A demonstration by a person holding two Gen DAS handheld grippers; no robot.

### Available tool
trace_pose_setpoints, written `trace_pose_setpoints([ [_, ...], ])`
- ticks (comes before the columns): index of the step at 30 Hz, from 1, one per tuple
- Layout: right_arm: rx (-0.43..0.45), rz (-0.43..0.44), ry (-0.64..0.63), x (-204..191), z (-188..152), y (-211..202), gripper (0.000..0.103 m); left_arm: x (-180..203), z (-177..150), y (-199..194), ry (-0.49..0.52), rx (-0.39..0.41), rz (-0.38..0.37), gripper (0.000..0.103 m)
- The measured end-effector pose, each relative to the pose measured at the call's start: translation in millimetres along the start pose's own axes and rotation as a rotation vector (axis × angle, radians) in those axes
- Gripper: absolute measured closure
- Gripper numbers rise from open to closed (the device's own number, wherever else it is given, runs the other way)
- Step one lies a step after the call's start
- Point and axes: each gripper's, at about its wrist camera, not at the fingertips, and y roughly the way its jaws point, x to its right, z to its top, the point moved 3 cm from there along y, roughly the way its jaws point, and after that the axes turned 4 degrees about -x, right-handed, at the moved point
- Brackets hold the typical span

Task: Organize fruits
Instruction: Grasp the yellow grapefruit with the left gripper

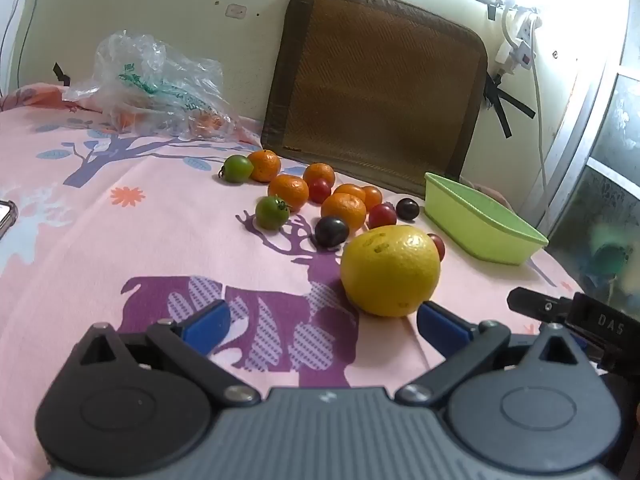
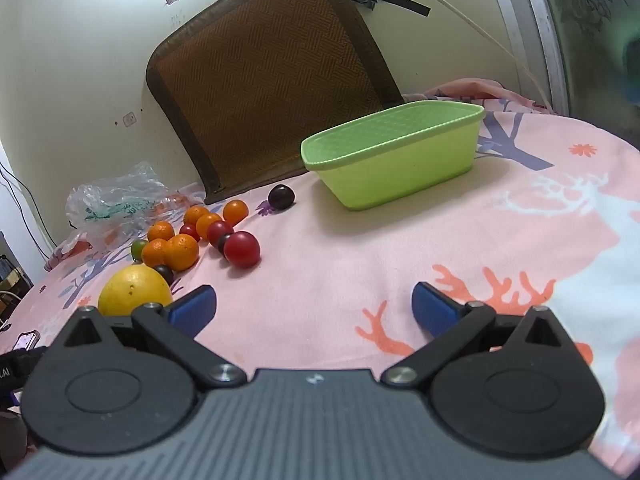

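A big yellow citrus [image 1: 390, 270] lies on the pink sheet just ahead of my open left gripper [image 1: 324, 320], close to its right finger [image 1: 440, 322]. Behind it lie several mandarins [image 1: 343, 210], red tomatoes [image 1: 382, 216], green tomatoes [image 1: 271, 212] and dark plums [image 1: 331, 232]. An empty green tub [image 1: 480, 220] stands to the right. In the right wrist view my right gripper [image 2: 314, 312] is open and empty above bare sheet, with the tub [image 2: 392, 160] ahead, a red tomato [image 2: 241, 249] and the yellow citrus [image 2: 134, 290] to the left.
A clear plastic bag [image 1: 152, 84] with more fruit lies at the back left. A brown woven cushion [image 1: 372, 88] leans on the wall behind the fruit. A phone [image 1: 6, 216] lies at the left edge. Cables and a power strip [image 1: 520, 44] hang on the right wall.
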Motion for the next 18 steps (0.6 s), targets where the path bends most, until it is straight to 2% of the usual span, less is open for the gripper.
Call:
trace_pose_setpoints([
  [6,0.001,-0.004,-0.008,-1,0,0,0.0,9,-1,3,0.032,-0.009,0.032,0.0],
  [11,0.002,-0.002,-0.005,-1,0,1,0.0,23,-2,10,0.112,-0.044,0.112,0.0],
  [18,0.003,0.001,-0.002,-5,0,2,0.0,24,-4,10,0.119,-0.046,0.121,0.0],
])
